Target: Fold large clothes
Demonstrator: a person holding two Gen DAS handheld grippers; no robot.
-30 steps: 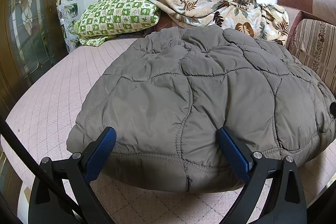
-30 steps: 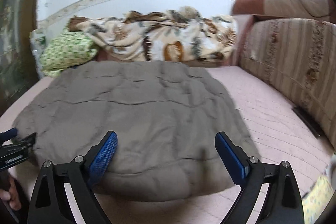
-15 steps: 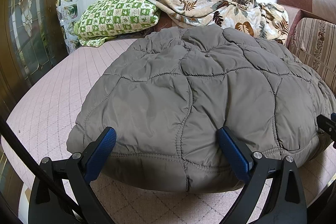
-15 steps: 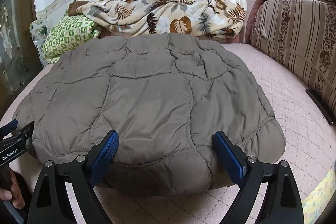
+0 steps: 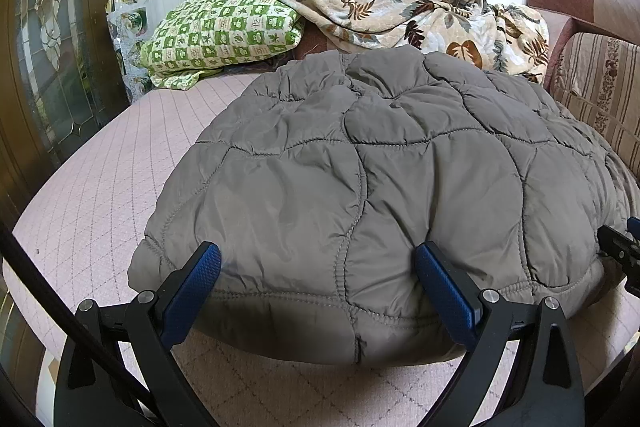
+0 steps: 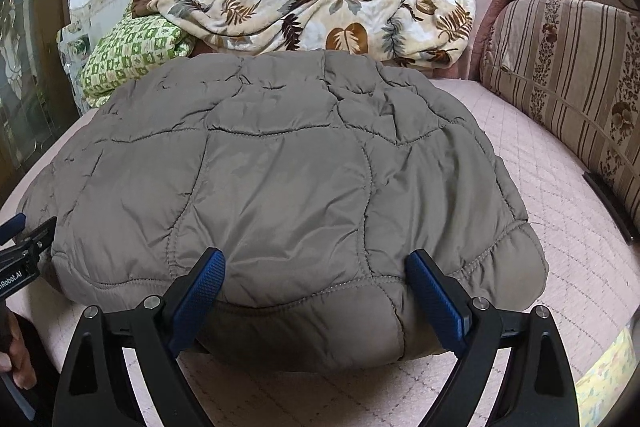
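Observation:
A grey-brown quilted puffer jacket (image 5: 380,179) lies spread flat on the pink bed, also filling the right wrist view (image 6: 288,183). My left gripper (image 5: 320,267) stands open at the jacket's near hem, left part, its blue pads (image 5: 196,287) wide apart and nothing clamped between them. At the same hem, further right, my right gripper (image 6: 316,275) is open too, with blue pads (image 6: 436,299) either side of the hem. Each gripper's tip shows at the other view's edge: the right one (image 5: 624,251) and the left one (image 6: 24,243).
The pink quilted mattress (image 5: 100,179) runs around the jacket. A green checked pillow (image 5: 224,31) and a leaf-print blanket (image 6: 320,15) lie at the far end. A striped sofa back (image 6: 568,79) lines the right side, a glazed door (image 5: 48,39) the left. A hand (image 6: 14,351) shows bottom left.
The right gripper has come down and forward to the jacket's near hem. The left gripper has stayed put; the right gripper's tip has entered its view at the right edge.

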